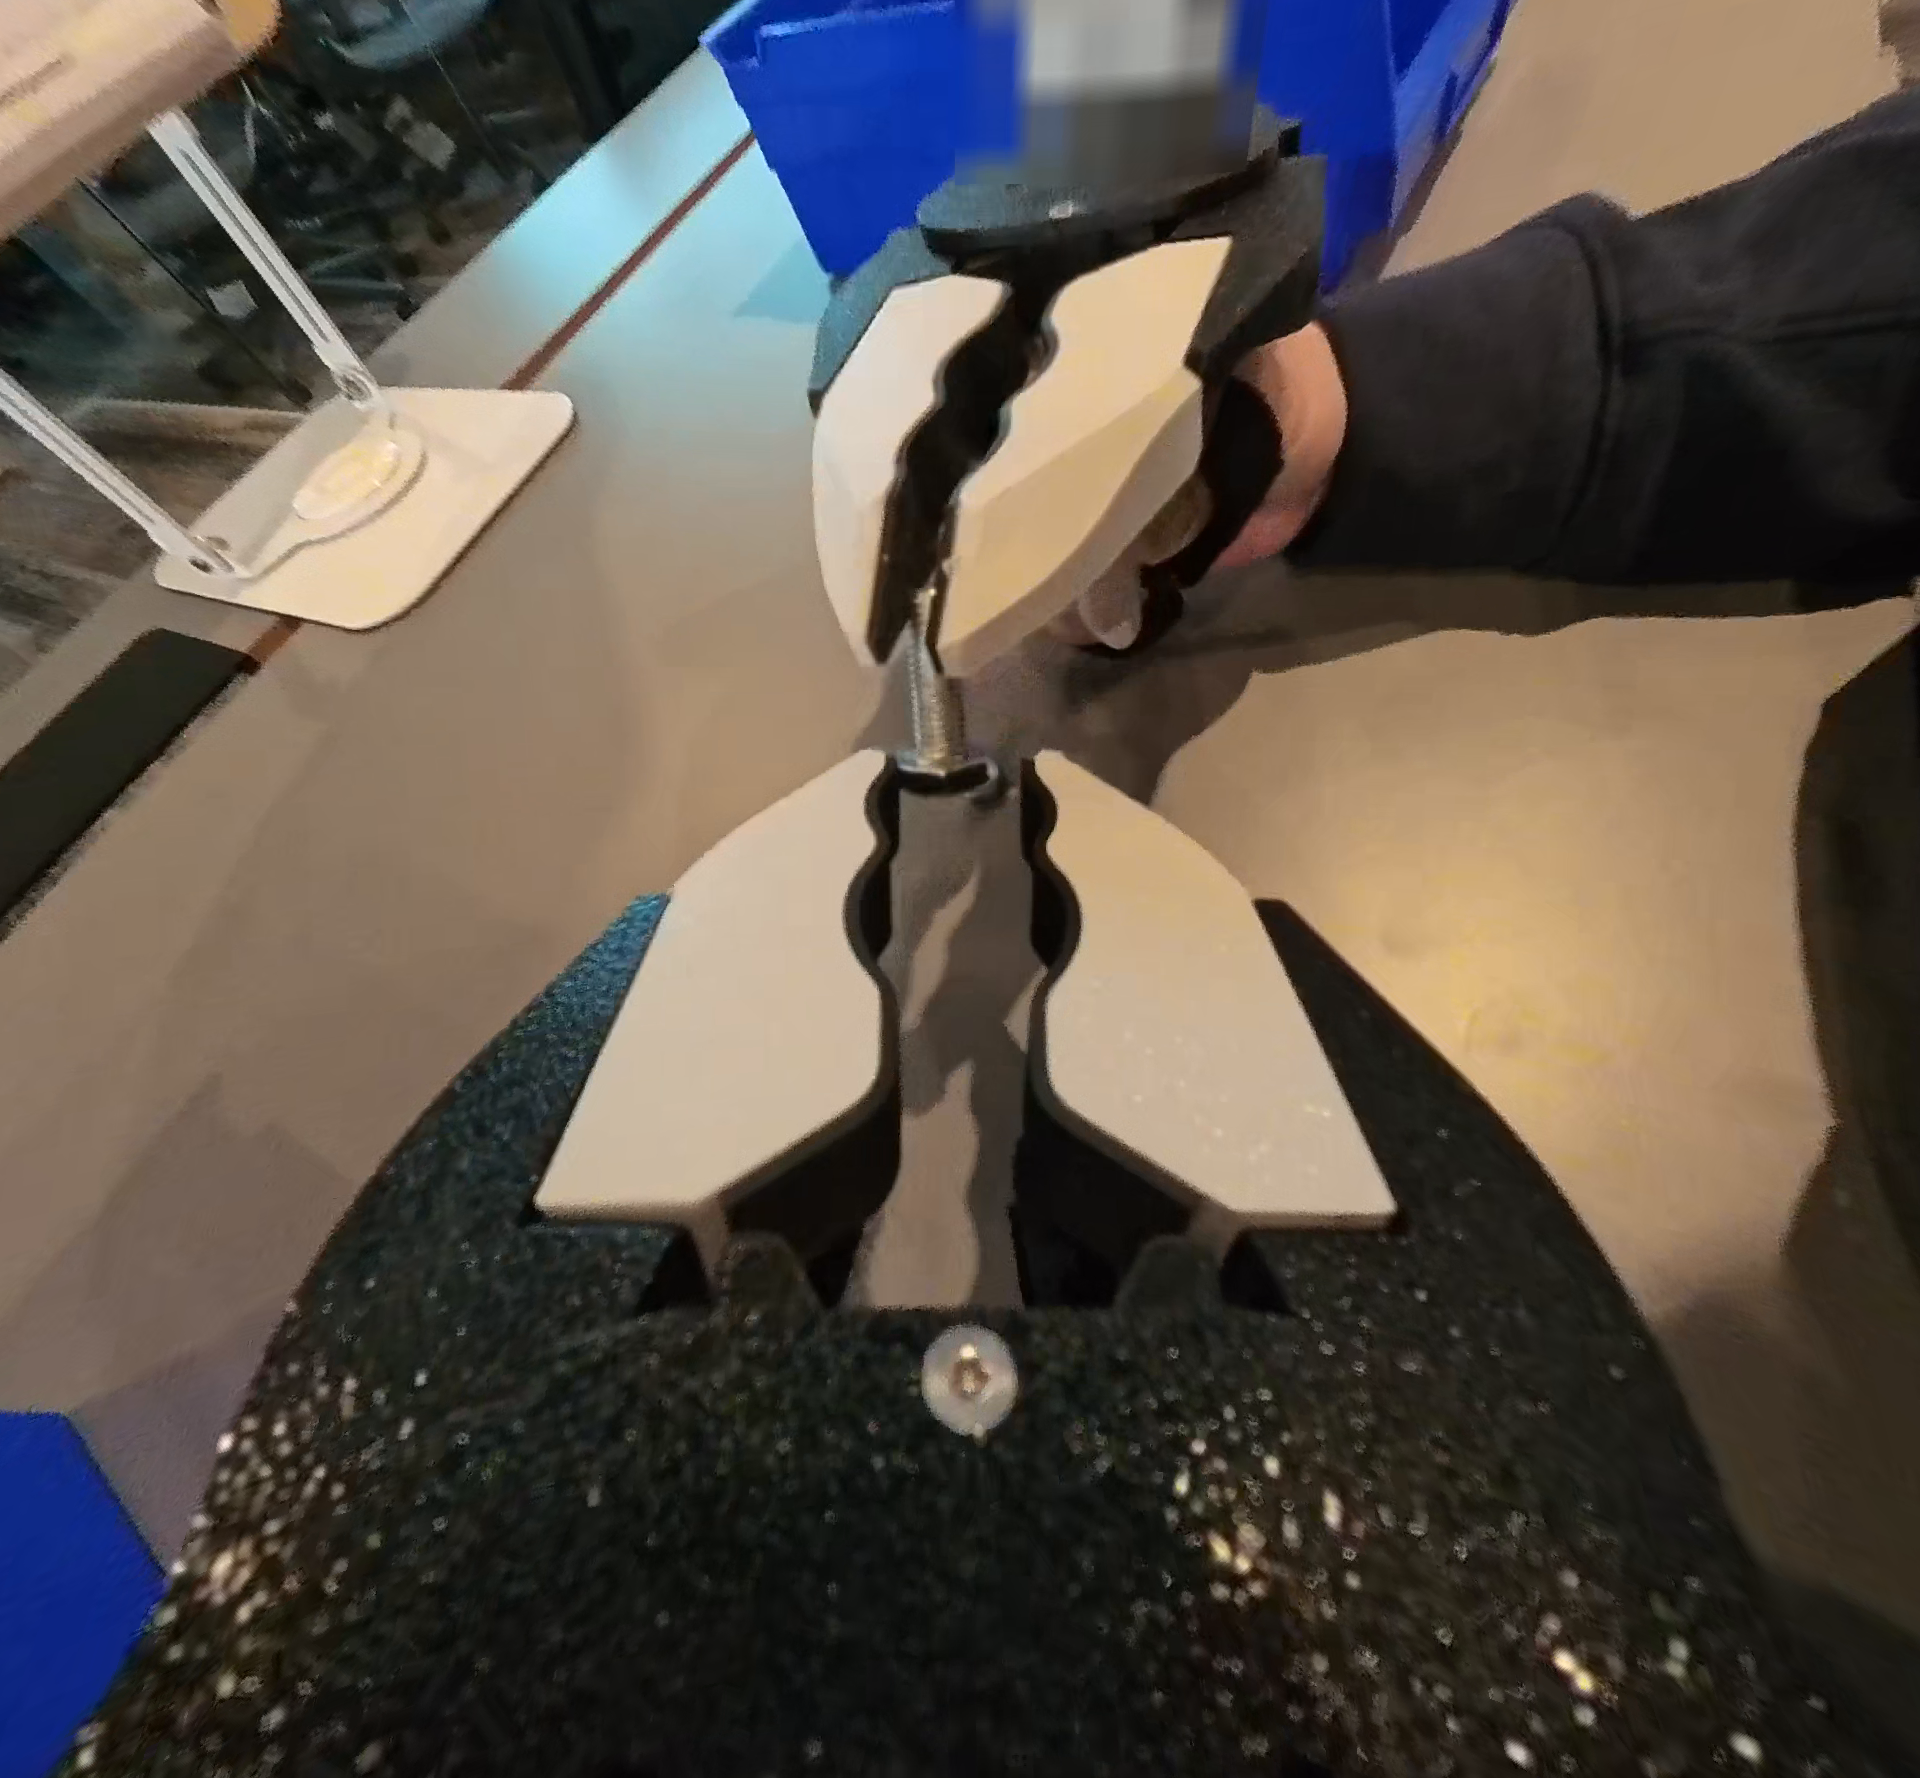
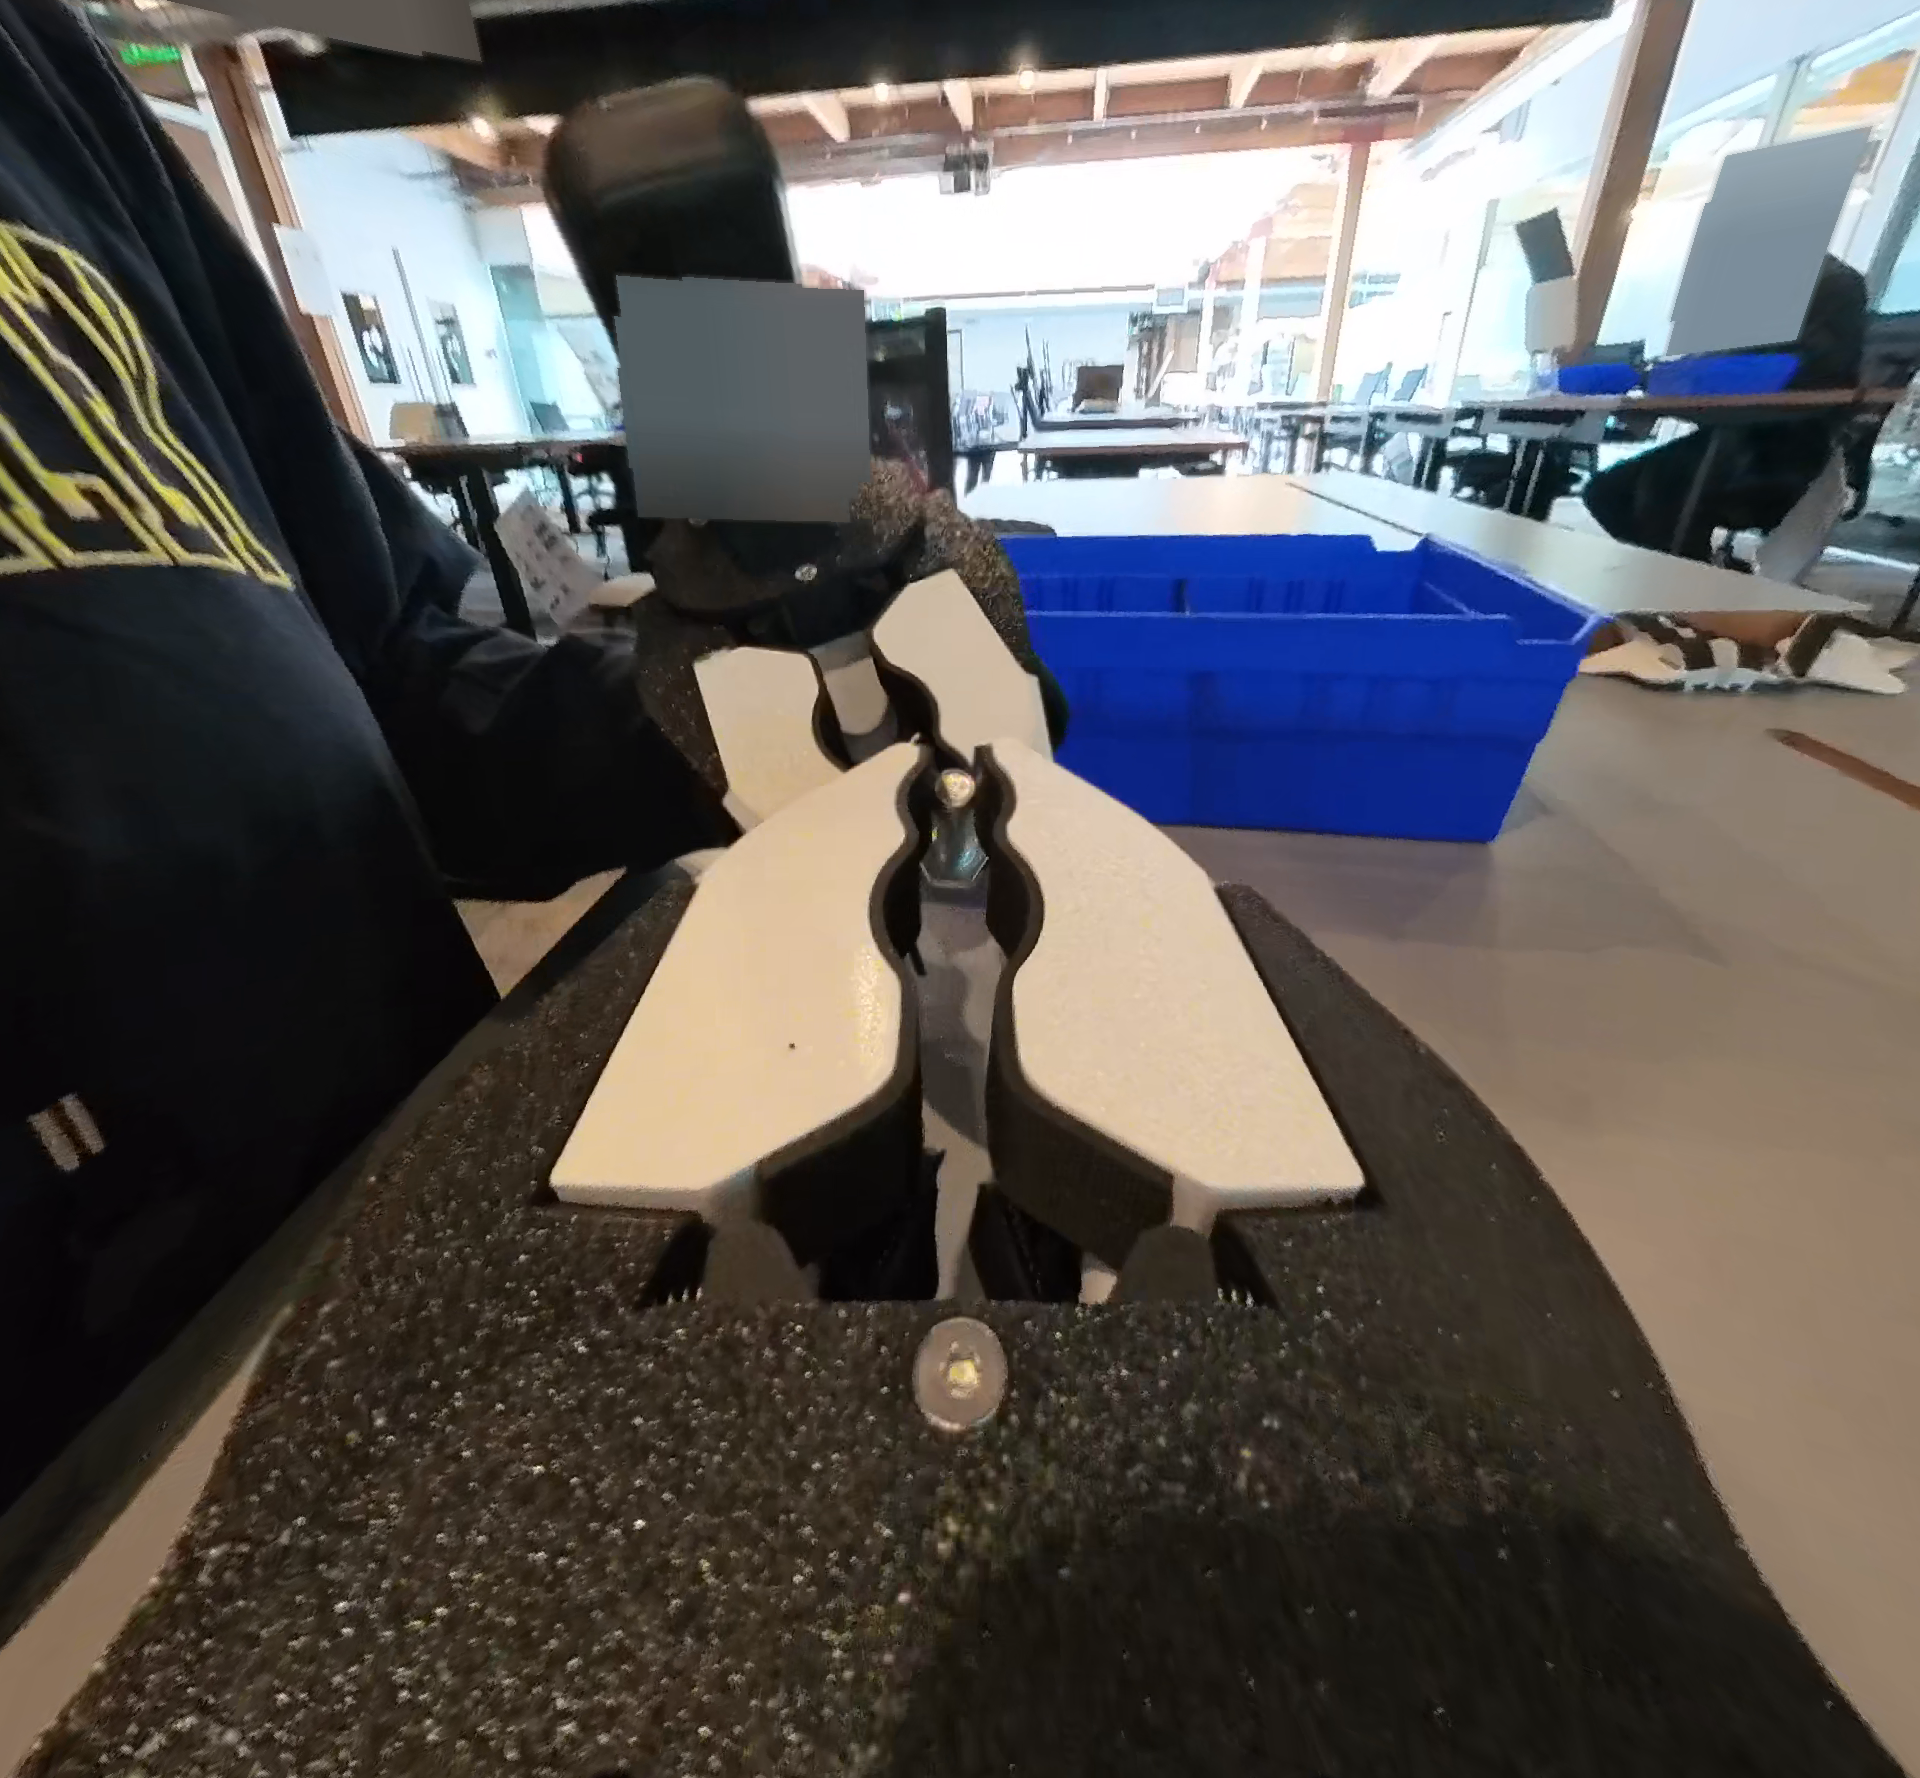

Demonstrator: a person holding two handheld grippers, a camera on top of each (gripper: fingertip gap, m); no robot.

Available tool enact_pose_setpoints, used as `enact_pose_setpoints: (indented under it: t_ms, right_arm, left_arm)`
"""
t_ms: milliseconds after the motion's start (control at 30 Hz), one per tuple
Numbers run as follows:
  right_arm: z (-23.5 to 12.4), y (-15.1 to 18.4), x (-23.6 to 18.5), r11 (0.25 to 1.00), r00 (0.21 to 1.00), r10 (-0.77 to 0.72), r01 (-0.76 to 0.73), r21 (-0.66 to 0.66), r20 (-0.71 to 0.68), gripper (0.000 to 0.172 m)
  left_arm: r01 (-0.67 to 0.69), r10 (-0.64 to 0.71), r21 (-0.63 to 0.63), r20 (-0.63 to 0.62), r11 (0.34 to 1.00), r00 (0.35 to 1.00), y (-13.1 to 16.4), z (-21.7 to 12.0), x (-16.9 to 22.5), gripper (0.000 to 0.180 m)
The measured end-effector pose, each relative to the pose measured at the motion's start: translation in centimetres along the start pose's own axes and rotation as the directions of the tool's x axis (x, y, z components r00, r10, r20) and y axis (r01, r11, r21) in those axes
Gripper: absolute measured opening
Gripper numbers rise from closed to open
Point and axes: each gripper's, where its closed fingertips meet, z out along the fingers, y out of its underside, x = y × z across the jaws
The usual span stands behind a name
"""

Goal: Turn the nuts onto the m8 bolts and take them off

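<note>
A silver bolt (image 1: 935,710) hangs above the grey table (image 1: 468,845) between my two grippers. My left gripper (image 1: 961,772) is shut on the hex nut (image 1: 935,778) at the bolt's lower end, one fingertip on each side. My right gripper (image 1: 909,632) comes down from above and is shut on the upper part of the threaded shaft. In the right wrist view my right gripper (image 2: 951,762) has the bolt's round end (image 2: 954,786) between its tips. The hex nut (image 2: 951,858) shows through the gap below. The left gripper's fingers (image 2: 769,720) stand just behind.
A blue bin (image 1: 862,97) stands on the table behind the grippers; it also shows in the right wrist view (image 2: 1299,689). A clear stand on a white base (image 1: 416,481) is at the left. A dark sleeve (image 1: 1610,378) reaches in from the right. Another blue object (image 1: 52,1520) is at the lower left.
</note>
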Motion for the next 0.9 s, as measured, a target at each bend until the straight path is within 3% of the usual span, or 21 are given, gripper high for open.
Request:
enact_pose_setpoints:
  t_ms: [33, 333, 900]
  right_arm:
    - [-0.1, -0.3, 0.0, 1.000, 1.000, 0.006, -0.006, 0.016, 0.001, 0.007]
    - [-0.4, -0.6, -0.4, 0.999, 1.000, -0.014, 0.014, 0.032, -0.003, 0.007]
    - [-0.8, -1.0, -0.9, 0.998, 1.000, -0.024, 0.023, 0.051, 0.013, 0.007]
  left_arm:
    - [-0.006, 0.006, 0.017, 0.008, 1.000, 1.000, -0.3, -0.1, 0.0, 0.022]
    - [-0.035, 0.029, 0.097, 0.060, 0.995, 0.998, -1.6, -0.6, -0.2, 0.017]
    - [-0.054, 0.047, 0.085, 0.083, 0.995, 0.995, -1.5, -0.8, -0.2, 0.014]
